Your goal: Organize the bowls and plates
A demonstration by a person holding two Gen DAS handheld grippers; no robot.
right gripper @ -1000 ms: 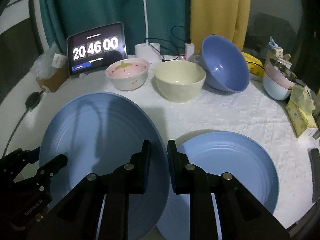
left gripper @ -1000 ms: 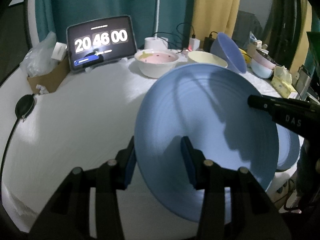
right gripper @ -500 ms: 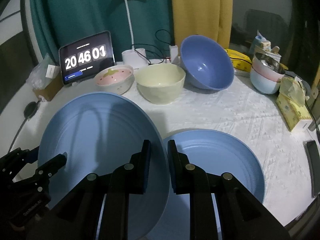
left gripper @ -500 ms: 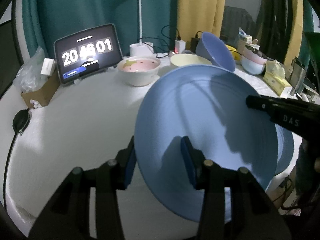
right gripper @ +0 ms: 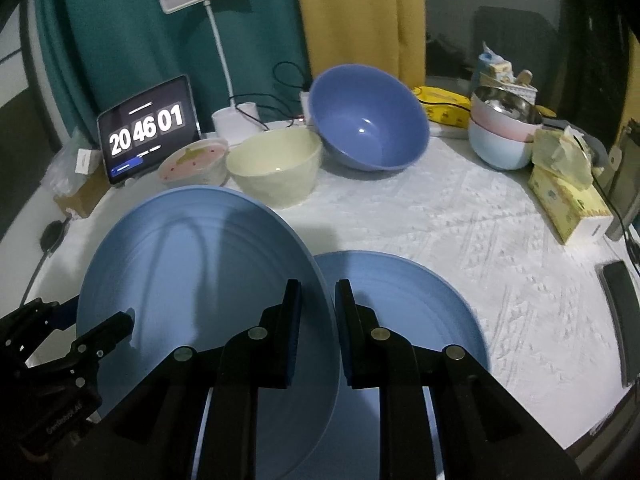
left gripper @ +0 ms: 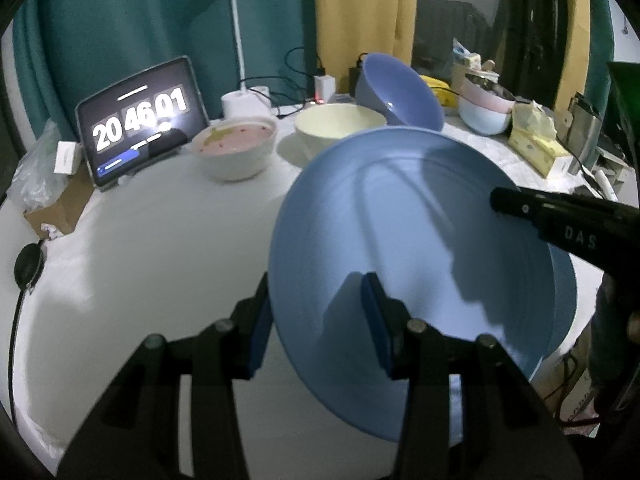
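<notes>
Raised blue plate (right gripper: 200,280), centre-left of frame, tilted, pinched at opposite rims by left gripper (left gripper: 316,312) and right gripper (right gripper: 318,312); two-point hold likely for steadiness. Second blue plate (right gripper: 420,312) flat on tablecloth (right gripper: 500,240) lower right, probable stacking target. Bowls behind.

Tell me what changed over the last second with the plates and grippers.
Both grippers, left and right, lifted the raised blue plate higher above the table; the bowls look farther off. The clock ticked to 20:46:01. Both grips hold; the second blue plate stayed flat on the tablecloth.
</notes>
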